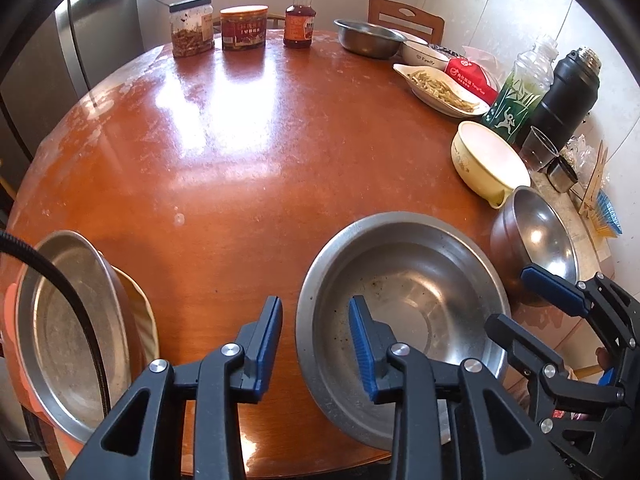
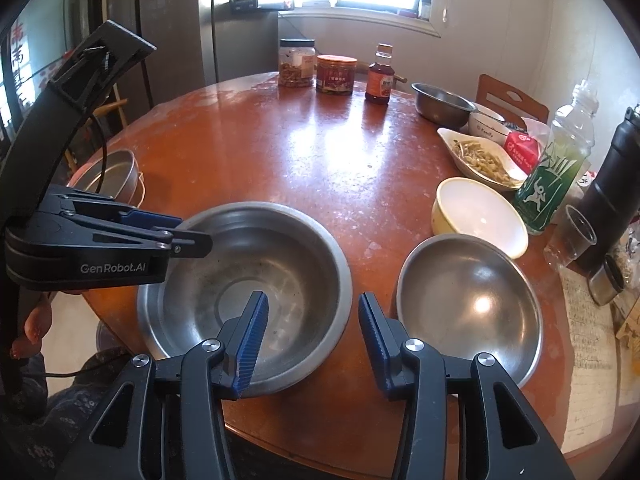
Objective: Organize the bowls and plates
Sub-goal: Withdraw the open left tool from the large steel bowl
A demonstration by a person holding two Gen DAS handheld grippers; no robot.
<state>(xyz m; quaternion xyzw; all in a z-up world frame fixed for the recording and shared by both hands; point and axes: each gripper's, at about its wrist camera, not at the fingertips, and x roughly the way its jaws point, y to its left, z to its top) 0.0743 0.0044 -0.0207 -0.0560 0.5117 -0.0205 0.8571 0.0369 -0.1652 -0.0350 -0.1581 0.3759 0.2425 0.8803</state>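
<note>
hidden: metal plate [image 1: 76, 332] at table [image 1: 248, 128] edge partly cut by cable, lower rim out of frame | L gripper [image 1: 316, 344] jaws apart, straddling near rim of lg steel bowl [image 1: 404, 312], pads not seen pressing | R gripper [image 2: 312, 340] jaws apart, nothing held, btwn lg bowl & sm steel bowl [image 2: 472, 304]

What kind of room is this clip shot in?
Most likely a home kitchen or dining corner: a round wooden table with steel bowls, a refrigerator behind it, and a food plate.

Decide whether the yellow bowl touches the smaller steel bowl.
Cannot tell: in the right wrist view, yellow bowl overlaps the smaller steel bowl rim, showing neither gap nor contact plainly.
</note>
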